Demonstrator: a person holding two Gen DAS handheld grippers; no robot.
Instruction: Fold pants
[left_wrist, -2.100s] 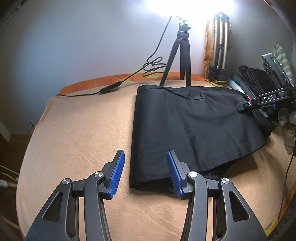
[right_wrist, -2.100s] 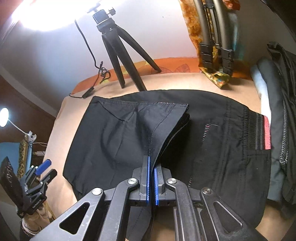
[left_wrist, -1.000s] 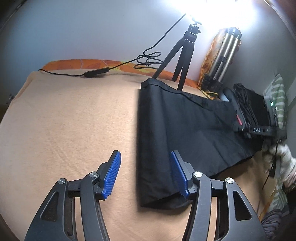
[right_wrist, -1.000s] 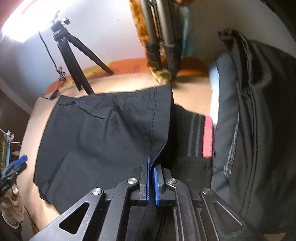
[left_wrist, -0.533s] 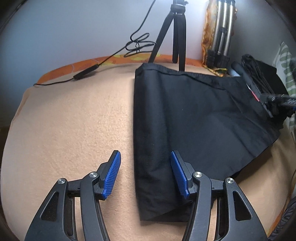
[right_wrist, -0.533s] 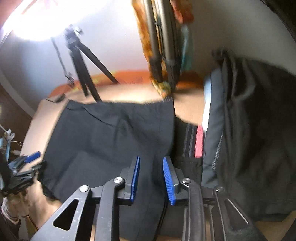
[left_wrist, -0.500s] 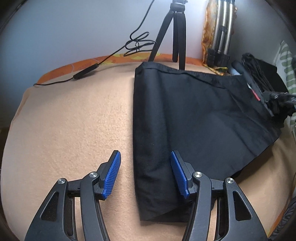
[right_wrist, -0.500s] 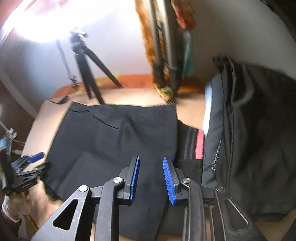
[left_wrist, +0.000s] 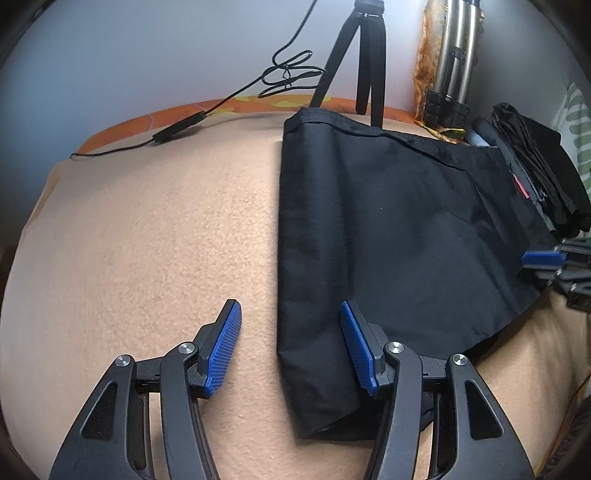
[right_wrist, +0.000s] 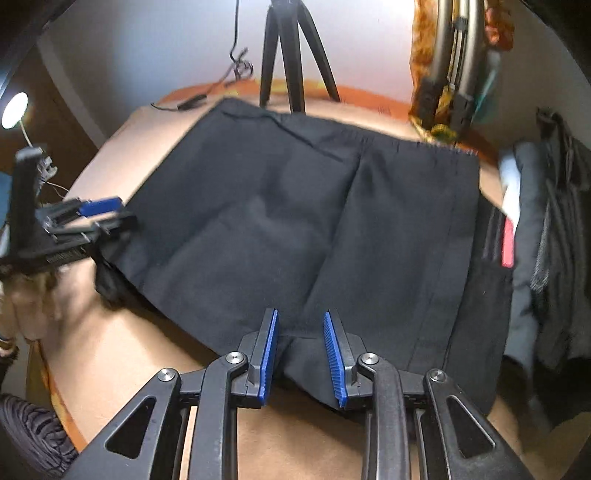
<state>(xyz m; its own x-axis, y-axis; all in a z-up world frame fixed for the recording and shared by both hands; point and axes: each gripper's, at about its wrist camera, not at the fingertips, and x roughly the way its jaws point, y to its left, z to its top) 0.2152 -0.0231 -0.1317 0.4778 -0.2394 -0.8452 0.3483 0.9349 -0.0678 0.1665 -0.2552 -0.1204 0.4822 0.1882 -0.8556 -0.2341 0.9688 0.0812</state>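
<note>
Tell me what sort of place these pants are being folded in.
Most likely a bedroom at home, set up for filming: the black pants lie on a peach blanket that looks like bedding, a small tripod stands by the wall, and more dark clothes are piled alongside.

Peach blanket bed (left_wrist: 147, 240) — folded black pants (left_wrist: 388, 229), tripod (left_wrist: 364, 55), cable (left_wrist: 177, 127) on it.

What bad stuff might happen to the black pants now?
1. Both grippers are open, so nothing pins the pants; the folded layer may slide or spring loose.
2. The tripod stands right at the pants' far edge; a tug that way might knock it.
3. The dark clothes pile touches the pants' side, so a grab there might catch the wrong fabric.
</note>
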